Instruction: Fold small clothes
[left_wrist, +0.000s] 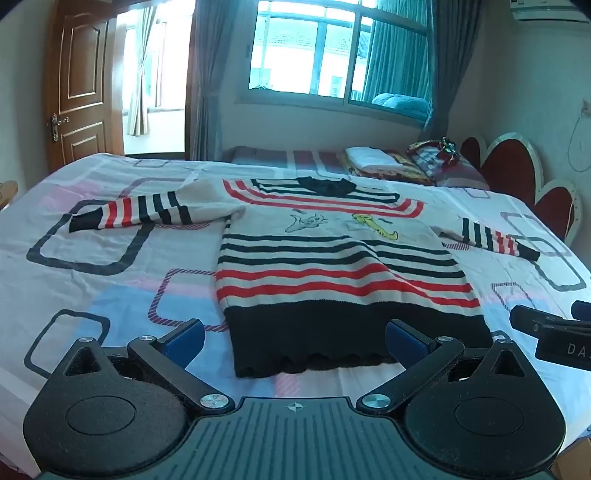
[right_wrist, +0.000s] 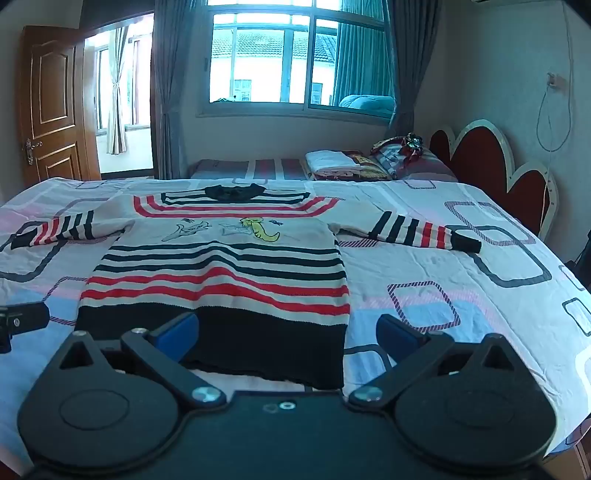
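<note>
A small striped sweater (left_wrist: 332, 266) lies flat on the bed, front up, with red, black and white stripes, a black hem and cartoon figures on the chest. Both sleeves are spread out to the sides. It also shows in the right wrist view (right_wrist: 221, 273). My left gripper (left_wrist: 293, 338) is open and empty, hovering just in front of the black hem near its left corner. My right gripper (right_wrist: 288, 334) is open and empty, in front of the hem's right corner. The right gripper's tip shows in the left wrist view (left_wrist: 546, 328).
The bed sheet (left_wrist: 110, 288) has a pattern of rounded squares. Folded blankets and pillows (right_wrist: 354, 162) lie at the far side by the red headboard (right_wrist: 491, 166). A window (right_wrist: 295, 59) and a wooden door (right_wrist: 51, 103) are beyond the bed.
</note>
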